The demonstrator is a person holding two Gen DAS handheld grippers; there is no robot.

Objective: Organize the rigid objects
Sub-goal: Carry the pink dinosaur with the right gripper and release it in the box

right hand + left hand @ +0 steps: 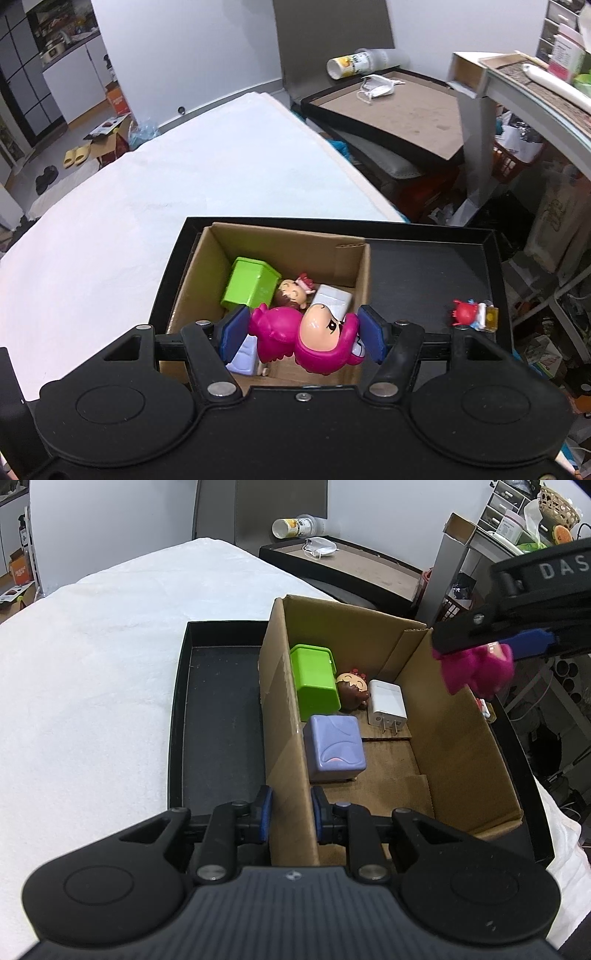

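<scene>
A cardboard box [458, 716] stands in a black tray [221, 716] on a white cloth. Inside it lie a green block [314, 681], a brown-haired figurine [352, 690], a white charger [386, 701] and a purple cube [334, 747]. My left gripper [291, 814] is shut on the box's near left wall [284, 738]. My right gripper [304, 334] is shut on a magenta figurine [295, 338] and holds it above the box [192, 280]; it also shows at the right of the left wrist view [476, 668]. A small red crab toy [471, 314] lies on the tray [424, 273] right of the box.
The white cloth [92, 664] covers the table to the left and behind. A dark side table [399, 107] with a mask and a tipped cup stands beyond. Cluttered shelves [535, 147] stand at the right.
</scene>
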